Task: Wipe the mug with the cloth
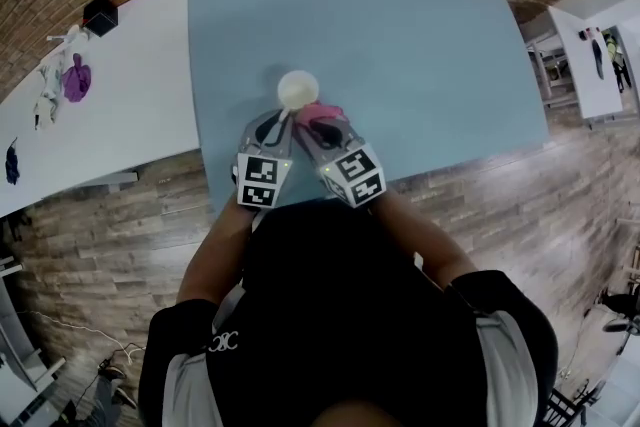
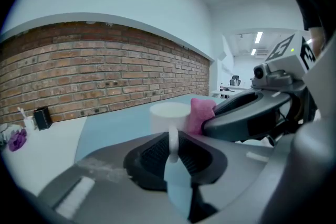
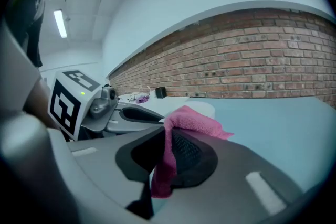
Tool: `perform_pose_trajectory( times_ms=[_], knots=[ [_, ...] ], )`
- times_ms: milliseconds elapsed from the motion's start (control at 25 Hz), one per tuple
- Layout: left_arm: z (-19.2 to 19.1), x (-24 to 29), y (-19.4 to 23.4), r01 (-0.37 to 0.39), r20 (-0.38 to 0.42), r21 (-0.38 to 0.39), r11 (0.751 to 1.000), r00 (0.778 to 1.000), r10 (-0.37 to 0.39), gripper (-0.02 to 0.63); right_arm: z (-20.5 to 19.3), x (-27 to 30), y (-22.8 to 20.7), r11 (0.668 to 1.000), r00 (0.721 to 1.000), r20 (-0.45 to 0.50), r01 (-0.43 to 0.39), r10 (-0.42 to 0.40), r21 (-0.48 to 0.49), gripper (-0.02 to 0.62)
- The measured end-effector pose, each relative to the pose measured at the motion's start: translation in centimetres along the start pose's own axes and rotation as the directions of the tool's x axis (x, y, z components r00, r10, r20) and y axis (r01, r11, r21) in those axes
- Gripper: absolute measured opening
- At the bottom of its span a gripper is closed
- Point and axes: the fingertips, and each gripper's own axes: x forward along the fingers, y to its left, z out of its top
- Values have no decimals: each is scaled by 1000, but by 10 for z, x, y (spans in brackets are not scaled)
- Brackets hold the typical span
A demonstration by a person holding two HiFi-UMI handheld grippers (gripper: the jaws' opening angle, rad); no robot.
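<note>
While the left claw (image 2: 171, 150) is clamped on the handle (image 2: 172, 140) of the white mug (image 2: 169, 113) and the right claw (image 3: 167, 150) pinches the pink cloth (image 3: 193, 119), wiping looks just begun — cloth against the mug's side, approx. mid-counter (image 1: 430, 45). Both pickups are done. Left, prob.: the rest of the wall, rim, inside.

No text can be read; the small white print (image 1: 222, 342) on the person's dark top is too blurred.
</note>
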Motion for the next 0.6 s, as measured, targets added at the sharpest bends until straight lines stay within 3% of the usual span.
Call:
perform_pose_trajectory(
  times_ms=[320,520,600],
  knots=[
    [6,-6,1,7,13,-17,1000,1000,-6,58,-15,15,10,999,997,-69,-21,18,-39,44],
    [7,-10,1,30,35,-20,999,999,-29,58,-2,5,11,999,999,0,-47,47,-24,44],
    [12,-13,0,43,53,-13,999,998,-42,58,-8,5,10,998,999,-13,-53,52,-25,44]
  ],
)
